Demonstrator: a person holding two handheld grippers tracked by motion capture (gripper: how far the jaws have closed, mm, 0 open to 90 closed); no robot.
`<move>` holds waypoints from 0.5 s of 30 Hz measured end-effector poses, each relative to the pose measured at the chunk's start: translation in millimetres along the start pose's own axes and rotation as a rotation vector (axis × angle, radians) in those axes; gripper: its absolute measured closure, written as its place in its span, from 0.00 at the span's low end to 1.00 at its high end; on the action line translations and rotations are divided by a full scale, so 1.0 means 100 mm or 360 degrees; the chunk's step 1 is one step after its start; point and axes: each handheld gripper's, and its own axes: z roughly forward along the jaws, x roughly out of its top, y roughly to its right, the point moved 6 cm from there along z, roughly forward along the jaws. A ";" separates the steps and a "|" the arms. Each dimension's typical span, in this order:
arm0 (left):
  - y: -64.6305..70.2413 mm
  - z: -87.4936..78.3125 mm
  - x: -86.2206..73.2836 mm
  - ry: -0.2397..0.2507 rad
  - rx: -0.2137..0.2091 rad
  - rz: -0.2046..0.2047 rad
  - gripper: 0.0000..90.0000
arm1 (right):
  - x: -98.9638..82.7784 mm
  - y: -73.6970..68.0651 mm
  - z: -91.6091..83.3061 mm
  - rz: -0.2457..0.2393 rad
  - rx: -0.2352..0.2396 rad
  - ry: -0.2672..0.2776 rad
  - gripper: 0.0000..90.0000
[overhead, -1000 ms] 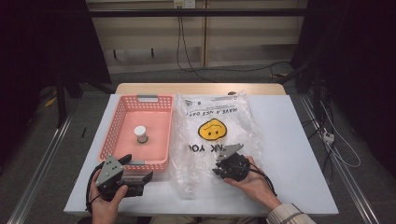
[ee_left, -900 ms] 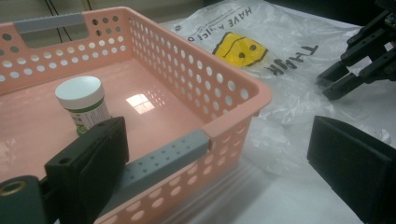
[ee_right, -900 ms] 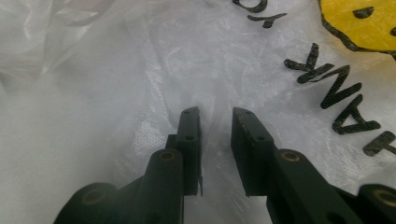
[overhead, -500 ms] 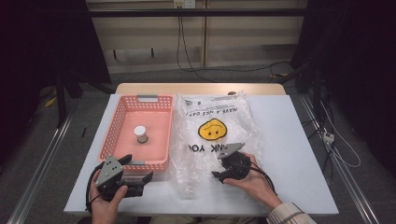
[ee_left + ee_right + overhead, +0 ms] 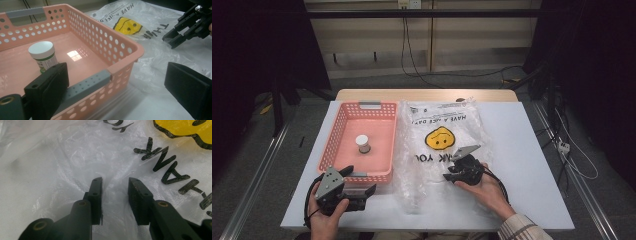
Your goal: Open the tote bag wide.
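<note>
So far nothing looks gripped: the right gripper (image 5: 451, 173) rests narrowly parted on the plastic bag (image 5: 439, 120), the left gripper (image 5: 360, 192) gapes wide beside the basket (image 5: 343, 122) holding a jar (image 5: 362, 144)

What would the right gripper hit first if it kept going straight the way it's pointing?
Most likely the clear plastic bag. The right gripper has its jaws slightly apart, angled down just over the crinkled film, so it should meet the bag almost at once, though the exact gap is unclear.
</note>
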 end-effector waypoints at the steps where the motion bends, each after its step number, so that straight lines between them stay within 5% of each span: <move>1: 0.00 0.00 0.00 0.0000 0.0000 -0.0005 0.06 | 0.00 0.00 0.00 0.0000 0.0000 0.0000 0.75; 15: 0.00 -0.01 0.00 0.0004 -0.0005 -0.0006 0.06 | 0.02 0.07 0.01 0.0108 -0.0013 0.0040 1.00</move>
